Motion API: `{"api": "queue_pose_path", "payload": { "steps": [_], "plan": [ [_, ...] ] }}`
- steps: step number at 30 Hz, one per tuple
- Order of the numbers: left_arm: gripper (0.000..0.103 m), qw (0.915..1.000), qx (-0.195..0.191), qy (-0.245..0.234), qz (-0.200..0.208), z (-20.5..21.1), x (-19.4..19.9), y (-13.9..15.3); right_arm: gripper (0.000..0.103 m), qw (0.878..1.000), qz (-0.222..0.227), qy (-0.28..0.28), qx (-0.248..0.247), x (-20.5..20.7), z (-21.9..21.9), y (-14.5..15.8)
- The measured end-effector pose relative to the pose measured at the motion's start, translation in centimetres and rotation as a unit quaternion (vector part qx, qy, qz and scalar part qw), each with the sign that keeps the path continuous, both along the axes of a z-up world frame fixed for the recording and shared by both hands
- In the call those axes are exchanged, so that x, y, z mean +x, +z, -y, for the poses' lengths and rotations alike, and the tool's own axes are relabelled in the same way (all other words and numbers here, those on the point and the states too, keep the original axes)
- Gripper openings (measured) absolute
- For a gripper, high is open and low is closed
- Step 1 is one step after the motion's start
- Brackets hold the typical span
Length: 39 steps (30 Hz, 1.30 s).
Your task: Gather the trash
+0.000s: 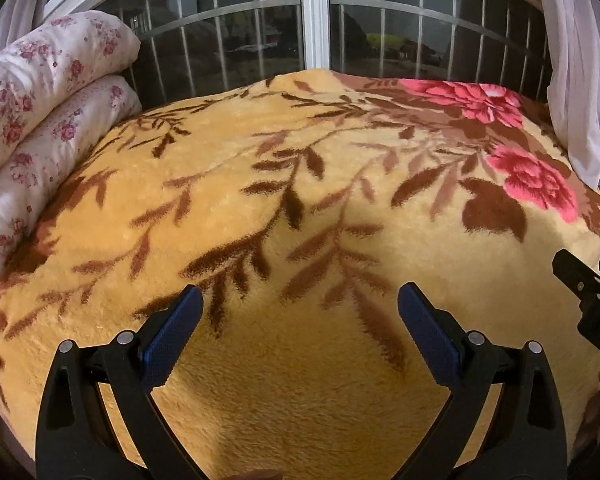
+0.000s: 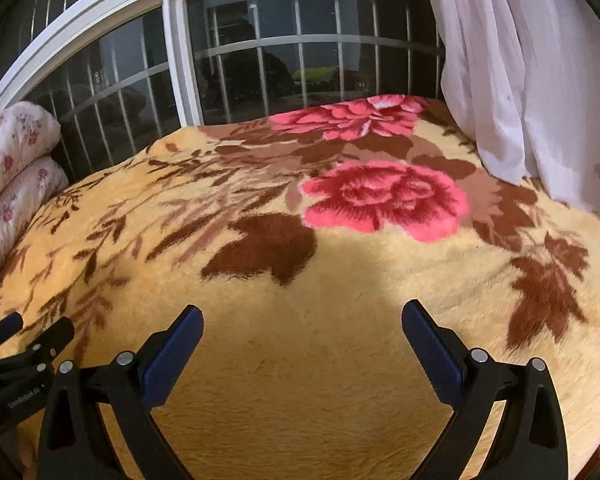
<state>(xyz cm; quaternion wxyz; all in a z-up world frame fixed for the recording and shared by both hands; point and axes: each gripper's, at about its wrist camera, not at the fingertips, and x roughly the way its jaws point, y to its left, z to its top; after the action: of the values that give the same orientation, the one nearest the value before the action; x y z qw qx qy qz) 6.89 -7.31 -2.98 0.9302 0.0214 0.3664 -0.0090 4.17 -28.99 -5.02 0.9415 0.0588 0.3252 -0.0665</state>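
Hovering side by side above the floral plush blanket (image 1: 284,184), the left gripper (image 1: 300,308) and right gripper (image 2: 302,326) both gape empty, with no trash visible anywhere on it, so neither hand is nearer.

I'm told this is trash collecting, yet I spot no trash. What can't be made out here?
- Trash: none shows on the blanket in either view; the bed's near edge and the floor are cut off.
- Outside the window: dark glass and reflections hide it.
- Right tool: in the left view only a corner shows, cut off.
- Folded quilt: cropped at the left edge.
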Motion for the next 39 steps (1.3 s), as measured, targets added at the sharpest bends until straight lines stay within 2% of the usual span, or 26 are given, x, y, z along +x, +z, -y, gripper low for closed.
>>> {"api": "queue_pose_path", "payload": {
  "steps": [28, 33, 39],
  "plan": [
    [0.095, 0.9999, -0.013, -0.002, -0.01, -0.38, 0.39, -0.34, 0.098, 1.0, -0.005, 0.001, -0.009, 0.26, -0.12, -0.23],
    [0.095, 0.9999, -0.015, 0.003, 0.007, -0.6, 0.15, -0.23, 0.098, 1.0, -0.006, 0.002, -0.009, 0.27, -0.11, -0.24],
    [0.095, 0.9998, 0.007, 0.01, 0.018, -0.07, -0.1, -0.09, 0.098, 1.0, -0.006, 0.002, -0.009, 0.29, -0.09, -0.25]
  ]
}}
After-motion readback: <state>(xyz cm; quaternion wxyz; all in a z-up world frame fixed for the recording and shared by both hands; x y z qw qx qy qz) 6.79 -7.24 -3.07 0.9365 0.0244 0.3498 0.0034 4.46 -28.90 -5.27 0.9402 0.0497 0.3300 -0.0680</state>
